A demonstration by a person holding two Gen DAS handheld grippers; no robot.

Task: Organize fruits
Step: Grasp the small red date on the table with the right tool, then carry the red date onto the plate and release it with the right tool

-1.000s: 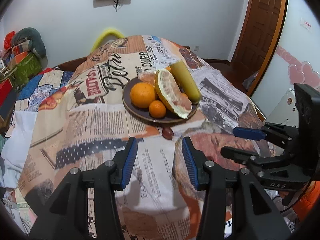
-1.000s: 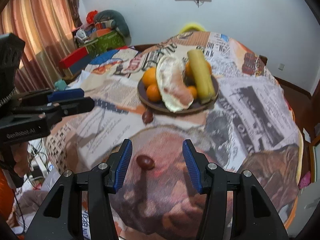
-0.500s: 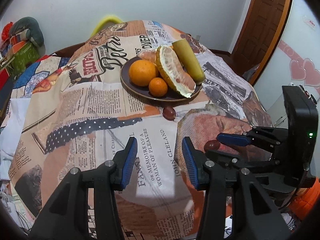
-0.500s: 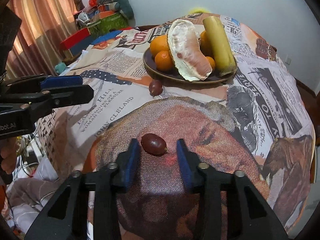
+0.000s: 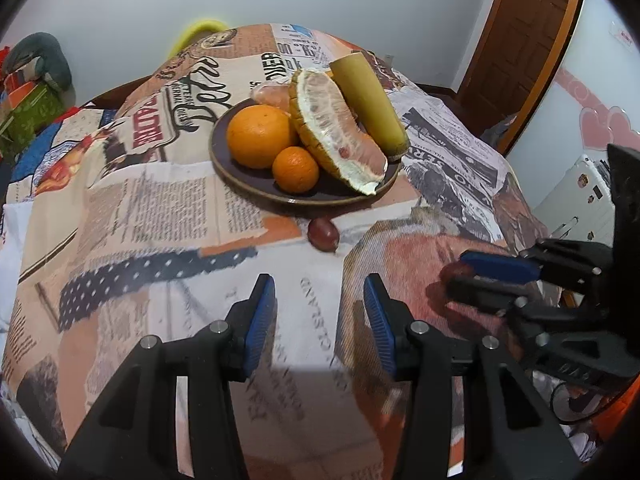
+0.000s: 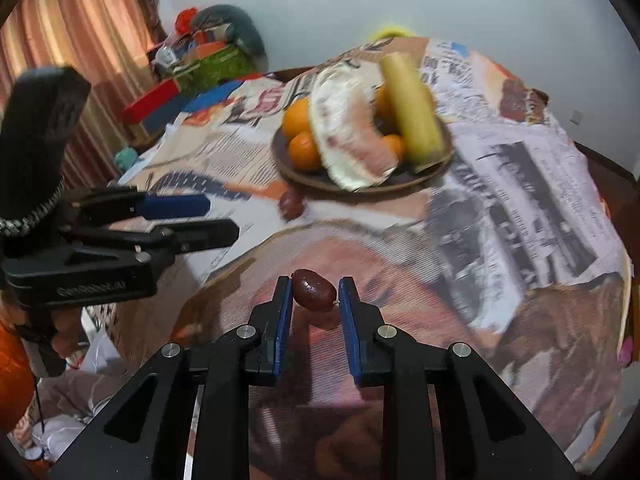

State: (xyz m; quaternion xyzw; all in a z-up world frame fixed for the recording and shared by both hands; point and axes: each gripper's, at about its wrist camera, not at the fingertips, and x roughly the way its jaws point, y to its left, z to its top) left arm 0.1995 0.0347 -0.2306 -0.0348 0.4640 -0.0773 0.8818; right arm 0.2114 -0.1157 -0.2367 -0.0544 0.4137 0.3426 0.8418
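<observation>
Right tool (image 6: 312, 300) clamped on glossy, oval dark-red date (image 6: 314, 290), just above newsprint-cloth surface (image 6: 520, 216). Left tool (image 5: 320, 306) spread wide, gripping nothing. Second smooth date (image 5: 323, 233) beside round brown plate (image 5: 240, 176).

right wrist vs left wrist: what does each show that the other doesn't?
Right wrist only: the dark red oval fruit pinched between the right gripper fingers, plus striped curtains.
Left wrist only: the wooden door and the open, empty left gripper seen from behind.
Both: the dark round plate of citrus and a second dark red fruit lying before it.
</observation>
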